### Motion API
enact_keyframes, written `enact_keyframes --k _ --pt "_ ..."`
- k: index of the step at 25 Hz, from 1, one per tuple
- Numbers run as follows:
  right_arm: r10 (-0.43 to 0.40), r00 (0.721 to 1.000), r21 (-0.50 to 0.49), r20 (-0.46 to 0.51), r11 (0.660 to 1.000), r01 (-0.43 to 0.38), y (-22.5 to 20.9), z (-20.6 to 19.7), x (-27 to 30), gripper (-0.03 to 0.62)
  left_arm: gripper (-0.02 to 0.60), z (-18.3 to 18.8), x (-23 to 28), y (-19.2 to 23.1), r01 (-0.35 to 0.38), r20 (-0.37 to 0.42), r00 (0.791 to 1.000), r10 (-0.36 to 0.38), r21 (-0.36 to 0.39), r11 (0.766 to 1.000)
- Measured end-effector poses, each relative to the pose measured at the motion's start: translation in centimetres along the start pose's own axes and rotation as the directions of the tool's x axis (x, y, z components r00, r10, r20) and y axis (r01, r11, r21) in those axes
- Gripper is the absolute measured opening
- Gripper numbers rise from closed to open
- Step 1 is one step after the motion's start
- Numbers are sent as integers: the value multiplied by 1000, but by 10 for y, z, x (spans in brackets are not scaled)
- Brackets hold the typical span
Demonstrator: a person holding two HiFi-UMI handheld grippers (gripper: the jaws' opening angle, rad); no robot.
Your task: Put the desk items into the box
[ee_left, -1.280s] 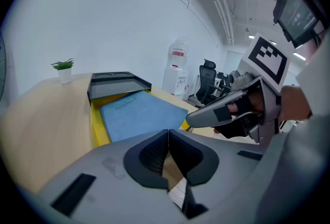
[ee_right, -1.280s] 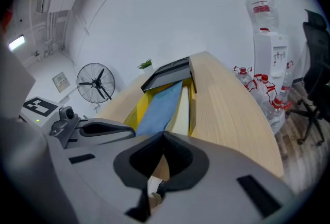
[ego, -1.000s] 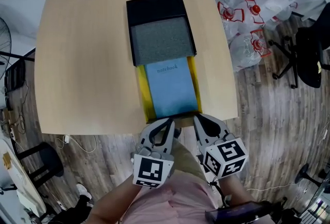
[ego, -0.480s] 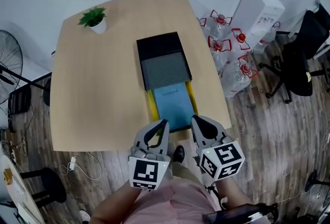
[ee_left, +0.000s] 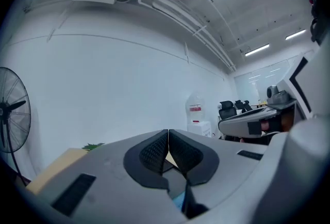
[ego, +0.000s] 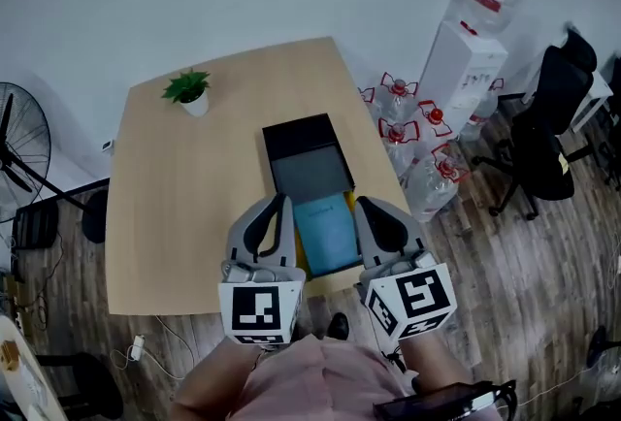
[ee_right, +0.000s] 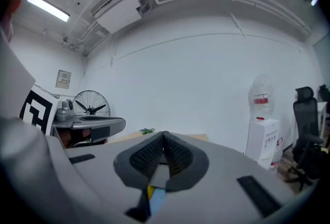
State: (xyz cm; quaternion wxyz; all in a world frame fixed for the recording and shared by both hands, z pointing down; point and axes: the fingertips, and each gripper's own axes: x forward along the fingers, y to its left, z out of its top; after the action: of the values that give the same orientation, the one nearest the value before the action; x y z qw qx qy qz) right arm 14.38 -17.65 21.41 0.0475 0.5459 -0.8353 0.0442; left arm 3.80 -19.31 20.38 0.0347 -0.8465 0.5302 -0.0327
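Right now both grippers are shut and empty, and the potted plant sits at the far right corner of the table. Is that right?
Not quite. The potted plant sits at the far left corner of the table, as the head view shows. The rest holds: the left gripper and the right gripper are both shut and empty.

The black box (ego: 297, 135) lay open, grey-lined; the blue notebook (ego: 327, 233) lay flat, cover up, touching the box's 6 o'clock edge.
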Motion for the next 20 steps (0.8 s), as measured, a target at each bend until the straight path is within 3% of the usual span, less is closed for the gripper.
enact_keyframes --k 6,20 --pt "-38 994 -48 98 998 42 5 30 -6 1 12 38 -3 4 -18 74 997 18 -1 1000" --pt "-54 990 -80 132 995 65 11 42 -13 0 12 45 -4 0 15 94 995 -15 -2 1000"
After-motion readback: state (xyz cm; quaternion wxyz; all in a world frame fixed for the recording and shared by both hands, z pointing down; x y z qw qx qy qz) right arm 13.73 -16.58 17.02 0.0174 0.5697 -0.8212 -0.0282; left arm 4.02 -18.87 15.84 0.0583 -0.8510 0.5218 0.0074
